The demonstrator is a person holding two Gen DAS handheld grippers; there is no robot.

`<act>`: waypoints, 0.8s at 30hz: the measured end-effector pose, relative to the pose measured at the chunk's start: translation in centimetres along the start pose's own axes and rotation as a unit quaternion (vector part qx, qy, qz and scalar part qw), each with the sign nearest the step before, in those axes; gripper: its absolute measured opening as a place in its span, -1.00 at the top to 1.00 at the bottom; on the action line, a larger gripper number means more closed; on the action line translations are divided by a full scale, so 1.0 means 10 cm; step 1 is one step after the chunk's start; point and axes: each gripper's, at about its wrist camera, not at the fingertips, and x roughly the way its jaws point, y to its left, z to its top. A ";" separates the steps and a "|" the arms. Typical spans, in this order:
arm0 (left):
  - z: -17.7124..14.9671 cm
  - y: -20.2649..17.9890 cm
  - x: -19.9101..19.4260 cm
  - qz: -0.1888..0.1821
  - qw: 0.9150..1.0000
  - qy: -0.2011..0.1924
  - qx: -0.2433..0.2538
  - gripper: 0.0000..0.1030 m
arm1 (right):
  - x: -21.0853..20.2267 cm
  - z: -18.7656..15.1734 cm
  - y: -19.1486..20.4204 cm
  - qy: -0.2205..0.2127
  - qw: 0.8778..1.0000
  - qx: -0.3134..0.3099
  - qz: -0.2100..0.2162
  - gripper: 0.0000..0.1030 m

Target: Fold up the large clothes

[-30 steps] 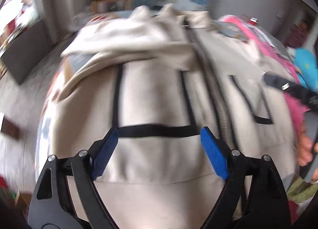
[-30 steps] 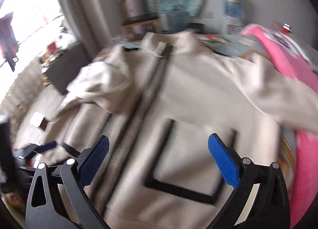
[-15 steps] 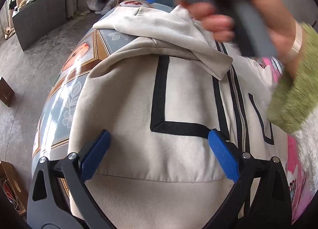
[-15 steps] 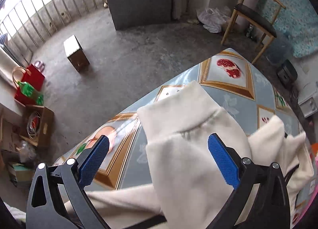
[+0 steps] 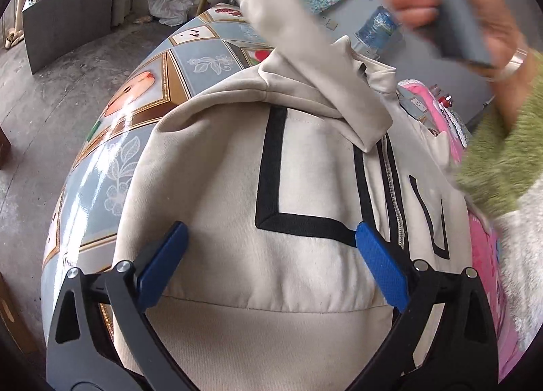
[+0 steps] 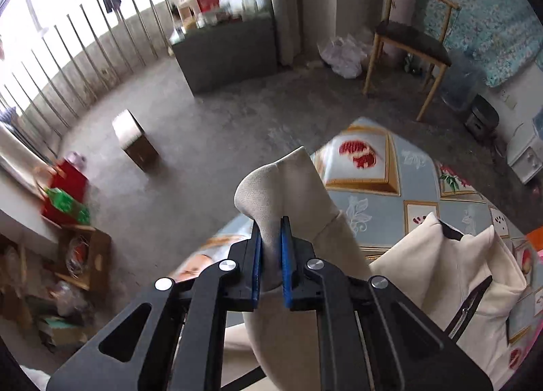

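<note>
Right wrist view: my right gripper (image 6: 270,257) pinches the sleeve cuff (image 6: 271,187) of the cream jacket (image 5: 271,214), lifted off the table.

I hold the sleeve (image 5: 288,28) by its cuff so it hangs free and can, I judge, be carried across the chest as the first fold. The jacket lies front up on the patterned tablecloth (image 5: 101,160), zip (image 5: 393,201) closed, hem toward me. My left gripper (image 5: 269,252) hangs over the lower front with its tongs spread wide, holding nothing; whether the pads touch the cloth I cannot tell. The left table edge runs close beside the jacket, so there is little spare cloth there; on the right a pink fabric (image 5: 482,255) crowds the other side. Open room is mostly above and toward the collar (image 6: 475,255)
</note>
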 end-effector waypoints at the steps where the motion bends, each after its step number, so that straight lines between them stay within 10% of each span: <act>1: -0.01 -0.01 0.00 0.002 1.000 0.002 0.008 -0.86 | -0.49 -0.09 -0.06 -0.045 0.998 0.008 0.043 0.80; 9: 0.00 0.02 0.00 -0.013 1.000 0.005 -0.005 -0.86 | -2.61 -2.00 -0.25 -0.170 0.979 -0.012 0.114 0.80; 14: 0.00 0.01 0.02 -0.005 1.000 0.005 0.009 -0.86 | -2.57 -3.45 -0.88 -0.118 0.979 0.146 0.083 0.64; 18: 0.01 -0.02 0.01 0.000 1.000 0.001 0.010 -0.86 | -2.48 -4.37 -1.04 -0.118 0.951 0.276 0.071 0.53; 24: 0.03 -0.34 -0.25 -0.039 0.997 -0.040 0.052 -0.86 | -2.54 -4.84 -0.85 -0.165 0.929 0.324 0.071 0.15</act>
